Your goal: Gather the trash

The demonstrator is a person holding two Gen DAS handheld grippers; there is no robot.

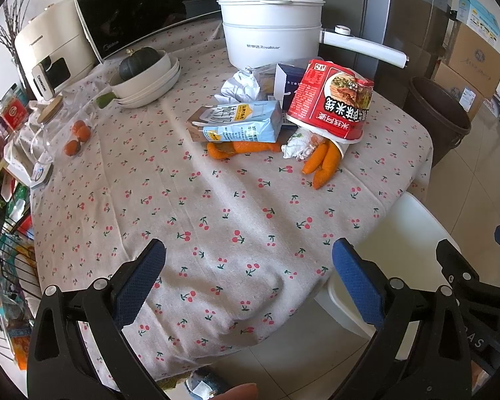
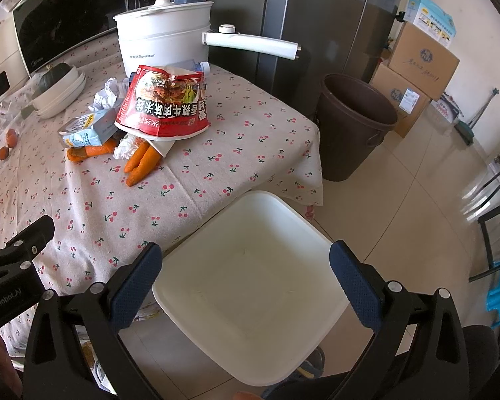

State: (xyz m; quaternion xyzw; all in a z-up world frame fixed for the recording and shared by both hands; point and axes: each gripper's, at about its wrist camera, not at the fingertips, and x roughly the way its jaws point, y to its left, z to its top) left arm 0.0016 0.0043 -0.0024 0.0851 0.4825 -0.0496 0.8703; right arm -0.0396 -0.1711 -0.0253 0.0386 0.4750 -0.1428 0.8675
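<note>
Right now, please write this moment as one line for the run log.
phase: start | left gripper: open, empty | right gripper: open, empty | trash pile: untouched on table | bin: beside table

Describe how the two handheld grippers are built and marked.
Both the left gripper and right gripper have black angular frames with silver bolts and two fingers faced with dimpled blue pads. The left gripper's body shows white GenRobot.AI lettering.
</note>
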